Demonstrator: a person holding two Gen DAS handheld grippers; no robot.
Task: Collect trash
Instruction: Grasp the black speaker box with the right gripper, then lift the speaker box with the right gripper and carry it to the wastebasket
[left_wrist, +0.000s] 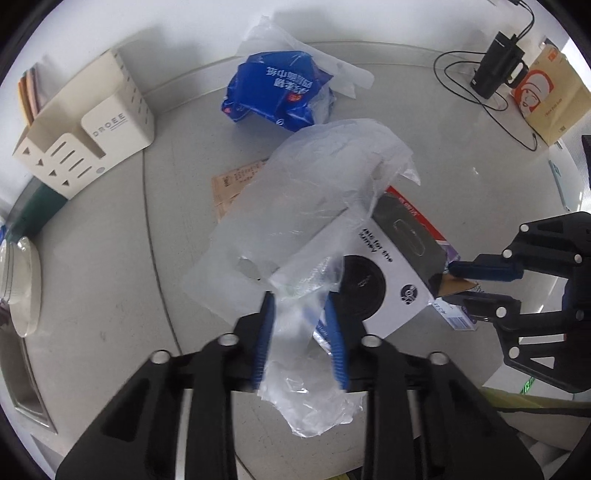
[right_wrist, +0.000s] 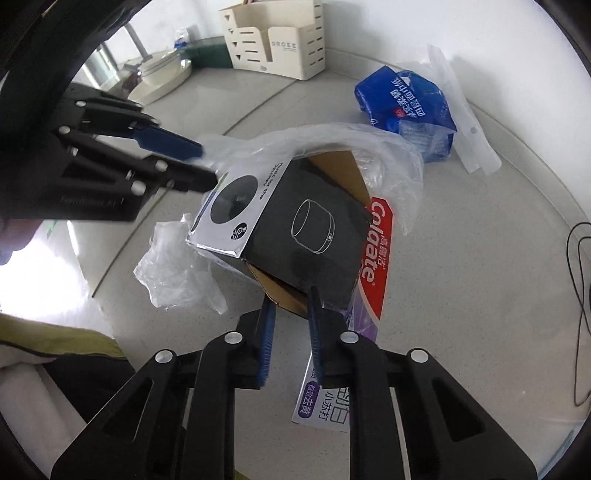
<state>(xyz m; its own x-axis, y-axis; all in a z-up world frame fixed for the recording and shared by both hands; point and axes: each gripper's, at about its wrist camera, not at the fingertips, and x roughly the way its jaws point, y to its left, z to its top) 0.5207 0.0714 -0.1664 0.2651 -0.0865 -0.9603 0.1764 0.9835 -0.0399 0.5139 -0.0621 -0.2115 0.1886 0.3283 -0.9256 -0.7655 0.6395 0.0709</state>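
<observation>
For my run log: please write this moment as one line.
left tongs: gripping plastic bag | right tongs: gripping speaker box flap | box partly in bag

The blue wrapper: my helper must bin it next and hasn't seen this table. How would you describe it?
On the grey table, look toward the far wall, beyond the clear plastic bag holding the speaker box. The blue wrapper lies crumpled there, the only bright blue item, printed with white Chinese characters.
</observation>
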